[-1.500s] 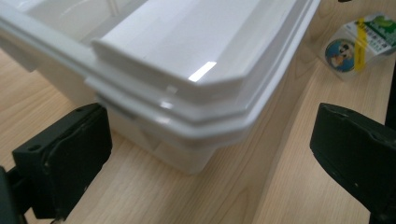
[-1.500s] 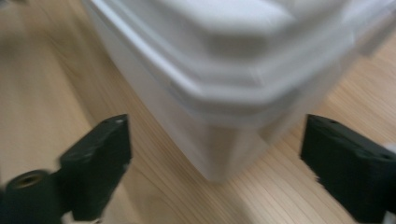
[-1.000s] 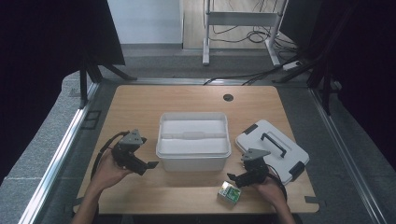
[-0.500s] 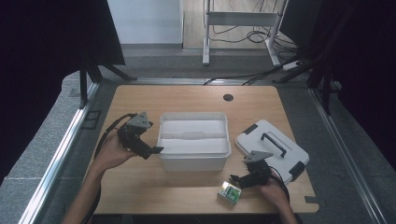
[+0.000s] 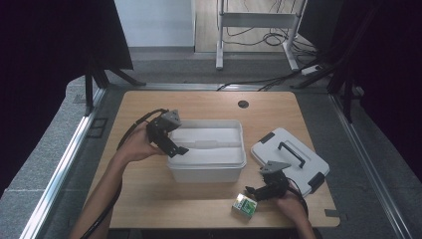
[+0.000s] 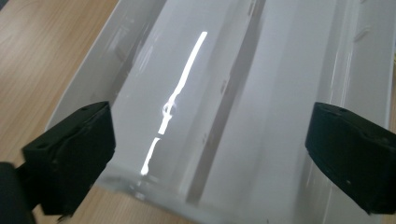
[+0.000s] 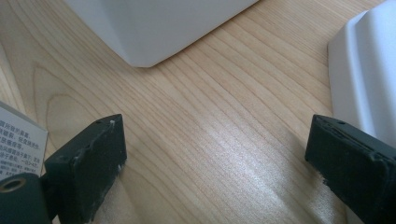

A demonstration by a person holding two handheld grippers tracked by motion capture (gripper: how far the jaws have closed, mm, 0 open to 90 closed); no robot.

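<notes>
A white open bin (image 5: 206, 172) stands mid-table; its glossy inside (image 6: 261, 93) lies below my left gripper. My left gripper (image 5: 175, 148) hangs over the bin's left rim, open, with nothing between its jaws (image 6: 210, 154). My right gripper (image 5: 253, 189) is low at the table's front right, open over bare wood (image 7: 215, 154). A small green and white box (image 5: 245, 206) lies just left of it, and its printed side (image 7: 18, 144) sits outside the left jaw. The bin's corner (image 7: 149, 32) is ahead of the right gripper.
A white lid with a dark handle and black clips (image 5: 291, 157) lies at the right of the bin; its edge (image 7: 369, 70) is near my right jaw. A round cable hole (image 5: 243, 104) sits at the table's back. Cables trail off the left edge.
My left gripper has risen from the table's front left and moved over the bin's left rim. The right gripper has stayed by the small box.
</notes>
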